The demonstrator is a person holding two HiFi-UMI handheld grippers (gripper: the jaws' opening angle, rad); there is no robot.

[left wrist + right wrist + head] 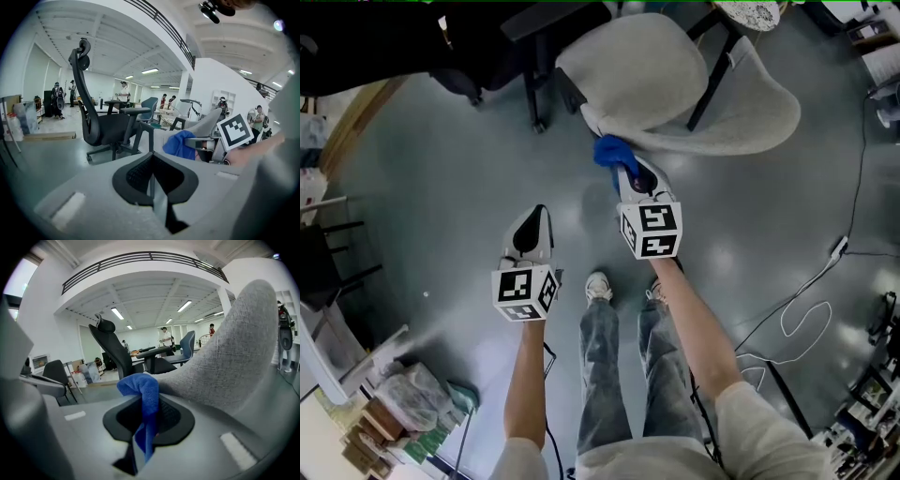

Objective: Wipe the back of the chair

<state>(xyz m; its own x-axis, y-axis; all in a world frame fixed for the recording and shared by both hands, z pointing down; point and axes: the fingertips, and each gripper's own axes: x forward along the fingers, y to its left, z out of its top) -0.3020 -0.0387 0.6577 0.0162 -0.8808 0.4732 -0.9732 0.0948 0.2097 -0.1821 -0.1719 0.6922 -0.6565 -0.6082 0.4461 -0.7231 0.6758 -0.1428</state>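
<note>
A light grey fabric chair (675, 80) stands ahead of me, its back (225, 357) filling the right of the right gripper view. My right gripper (622, 169) is shut on a blue cloth (609, 150), and the cloth (143, 390) touches the lower edge of the chair's back. To the left hangs my left gripper (539, 214), shut with nothing between its jaws, apart from the chair. From the left gripper view I see the blue cloth (180, 144) and the right gripper's marker cube (233, 131).
A black office chair (487, 47) stands at the far left, also seen as the black chair (101, 117). White cables (802, 314) lie on the grey floor at the right. Bags and boxes (403, 403) sit at lower left. People stand far off.
</note>
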